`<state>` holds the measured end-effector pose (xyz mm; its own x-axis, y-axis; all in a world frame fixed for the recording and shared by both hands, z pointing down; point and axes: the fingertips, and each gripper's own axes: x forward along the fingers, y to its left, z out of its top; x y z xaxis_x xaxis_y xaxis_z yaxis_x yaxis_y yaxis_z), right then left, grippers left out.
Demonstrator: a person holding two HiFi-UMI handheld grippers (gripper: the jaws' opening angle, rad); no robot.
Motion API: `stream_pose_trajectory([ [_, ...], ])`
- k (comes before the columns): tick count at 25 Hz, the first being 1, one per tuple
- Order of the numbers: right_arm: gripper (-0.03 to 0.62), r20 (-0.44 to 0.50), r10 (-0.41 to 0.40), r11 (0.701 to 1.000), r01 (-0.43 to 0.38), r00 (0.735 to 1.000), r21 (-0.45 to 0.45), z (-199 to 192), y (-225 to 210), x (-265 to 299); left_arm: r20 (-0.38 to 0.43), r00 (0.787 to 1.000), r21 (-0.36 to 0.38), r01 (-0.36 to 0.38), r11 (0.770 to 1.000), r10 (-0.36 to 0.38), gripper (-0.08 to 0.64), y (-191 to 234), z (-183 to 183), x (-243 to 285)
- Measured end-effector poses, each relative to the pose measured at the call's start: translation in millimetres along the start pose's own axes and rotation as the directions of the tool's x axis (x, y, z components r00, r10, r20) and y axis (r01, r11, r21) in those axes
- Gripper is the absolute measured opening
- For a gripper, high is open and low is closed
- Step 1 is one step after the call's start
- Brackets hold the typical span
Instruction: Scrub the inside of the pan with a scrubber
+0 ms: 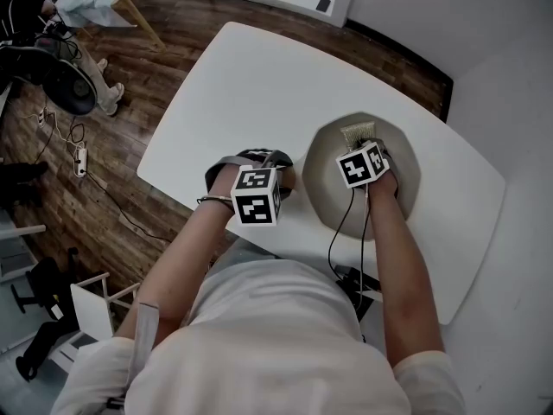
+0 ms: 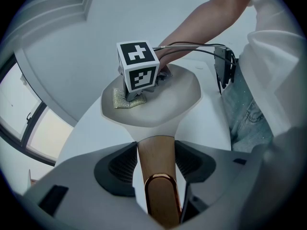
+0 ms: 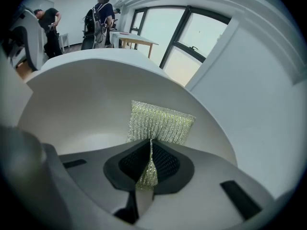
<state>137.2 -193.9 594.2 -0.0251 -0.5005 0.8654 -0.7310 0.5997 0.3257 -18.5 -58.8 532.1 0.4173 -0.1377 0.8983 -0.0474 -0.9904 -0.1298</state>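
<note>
Your left tongs are clamped on the handle of the pan, steadying it on the counter; your right tongs pinch the scrubber against the pan's far inner side; press firmly, sweep overlapping circles, hold the handle firm.

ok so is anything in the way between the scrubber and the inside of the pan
Nothing visible. The right tongs are shut on the scrubber, which lies against the inner wall of the pan. The left tongs grip its handle.
</note>
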Motion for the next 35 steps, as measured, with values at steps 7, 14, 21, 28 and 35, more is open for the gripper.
stream_pose_trajectory([
  [7,0.030,-0.082,-0.077,0.997,0.075,0.994,-0.027,-26,-18,-2,0.015,1.000,-0.010,-0.001,1.000,0.001,0.249,-3,0,0],
  [14,0.030,-0.196,-0.124,0.992,0.114,0.973,-0.062,-52,-35,-6,0.023,1.000,-0.021,0.007,1.000,-0.007,0.249,0,-1,1],
  [21,0.029,-0.346,-0.114,0.991,0.083,0.931,-0.103,-83,-38,-17,0.024,1.000,-0.019,0.006,1.000,-0.005,0.249,-1,0,1],
  [28,0.031,-0.463,-0.045,0.994,-0.005,0.885,-0.106,-108,-32,-24,0.027,1.000,-0.025,0.006,1.000,-0.005,0.247,0,1,3],
  [35,0.031,-0.585,0.079,0.988,-0.140,0.807,-0.061,-136,-15,-39,0.027,1.000,-0.025,0.006,1.000,-0.005,0.247,3,4,4],
])
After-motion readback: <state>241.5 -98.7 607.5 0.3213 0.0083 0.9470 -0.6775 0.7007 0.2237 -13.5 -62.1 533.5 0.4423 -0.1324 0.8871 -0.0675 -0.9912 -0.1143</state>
